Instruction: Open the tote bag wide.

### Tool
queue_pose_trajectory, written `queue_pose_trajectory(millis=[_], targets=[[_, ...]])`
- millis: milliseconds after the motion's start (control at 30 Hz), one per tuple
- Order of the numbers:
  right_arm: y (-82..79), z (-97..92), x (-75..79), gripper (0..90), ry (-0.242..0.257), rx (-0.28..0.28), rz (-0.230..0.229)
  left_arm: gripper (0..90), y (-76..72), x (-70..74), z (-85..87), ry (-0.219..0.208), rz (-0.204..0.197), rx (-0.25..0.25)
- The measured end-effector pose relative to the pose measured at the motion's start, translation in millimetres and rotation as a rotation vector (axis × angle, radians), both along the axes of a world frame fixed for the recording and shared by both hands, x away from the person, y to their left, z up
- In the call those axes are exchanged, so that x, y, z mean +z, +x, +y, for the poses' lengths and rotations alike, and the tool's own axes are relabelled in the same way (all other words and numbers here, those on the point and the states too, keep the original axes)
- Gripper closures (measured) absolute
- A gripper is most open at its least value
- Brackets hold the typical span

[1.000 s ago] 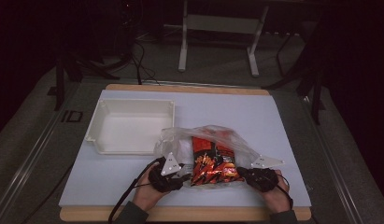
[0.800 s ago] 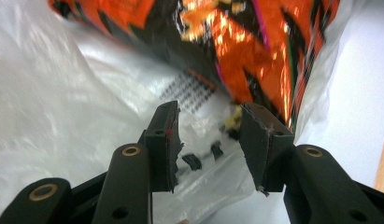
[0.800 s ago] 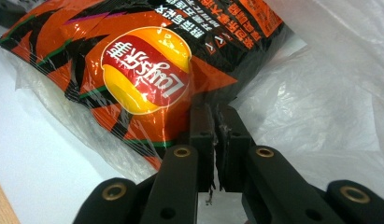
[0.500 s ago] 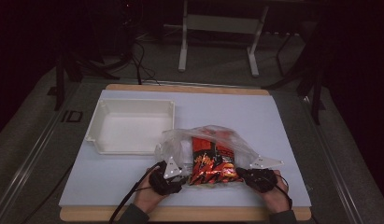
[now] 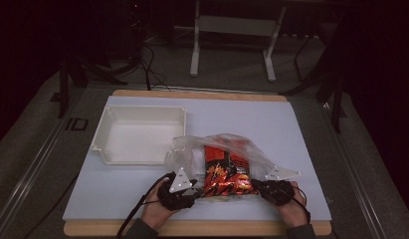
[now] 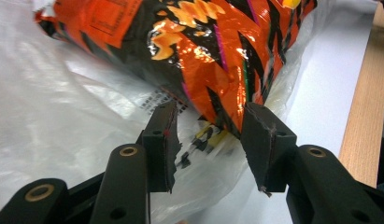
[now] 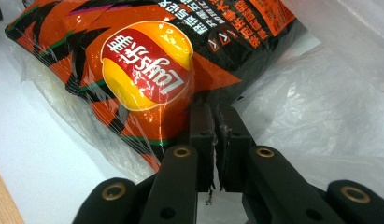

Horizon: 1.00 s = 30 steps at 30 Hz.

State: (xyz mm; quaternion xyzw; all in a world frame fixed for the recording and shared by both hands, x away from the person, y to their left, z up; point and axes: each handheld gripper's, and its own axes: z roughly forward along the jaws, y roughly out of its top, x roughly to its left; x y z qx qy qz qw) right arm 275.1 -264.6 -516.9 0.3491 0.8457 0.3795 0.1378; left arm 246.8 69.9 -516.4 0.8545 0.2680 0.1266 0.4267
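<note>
Two grippers: both are at the near edge of the table (image 5: 301,124), about 6 o'clock in the high view, one on each side of the chip bag (image 5: 224,172).
Left gripper (image 6: 210,140): its jaws stand half apart. The lower corner of the chip bag and some clear plastic lie between them. The right jaw touches the edge of the chip bag; I cannot tell if the left jaw presses on anything. In the high view the left gripper (image 5: 184,189) is at 7 o'clock from the chip bag.
Right gripper (image 7: 213,123): its jaws are almost together and they pinch a thin fold of the plastic bag (image 7: 330,93), just beside the edge of the chip bag (image 7: 143,70). In the high view the right gripper (image 5: 271,188) is at 5 o'clock from the chip bag.
Chip bag: orange and black, with a red and yellow logo. It lies flat, partly inside the plastic bag (image 5: 192,149), at the near middle of the table.
Plastic bag: clear and wrinkled, open toward the grippers, spread under and around the chip bag.
Tray (image 5: 105,129): white, at 10 o'clock from the chip bag, just beside the plastic bag.
Hands: each gripper is held by a hand that comes from 6 o'clock.
</note>
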Motion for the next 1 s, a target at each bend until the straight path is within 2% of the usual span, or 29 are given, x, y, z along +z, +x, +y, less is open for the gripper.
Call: queue_pose_trajectory(millis=[167, 300, 500, 667, 900, 1000], targets=[[0.0, 0.1, 0.0, 85.9, 0.001, 0.005, 0.001, 57.9, 0.6, -3.8, -8.4, 0.023, 0.008, -0.022], [-0.3, 0.8, 0.0, 85.9, 0.002, 0.010, 0.003, 60.7, 1.1, -7.3, -14.6, 0.061, 0.008, -0.041], [-0.3, 1.2, -0.5, 85.9, 0.016, 0.021, 0.011, 73.1, 1.2, -6.9, -18.6, 0.091, -0.002, -0.053], [-0.6, 1.1, 0.2, 85.0, 0.021, 0.030, 0.007, 78.8, 1.9, -2.6, -15.3, 0.072, 0.000, -0.044], [-0.9, 1.2, 0.4, 83.9, 0.019, 0.036, 0.004, 80.6, 3.1, 6.7, -10.1, 0.034, 0.001, -0.035], [-1.2, 0.9, 0.8, 82.6, 0.020, 0.039, 0.004, 81.5, 4.0, 11.6, -8.1, 0.000, 0.005, -0.033]])
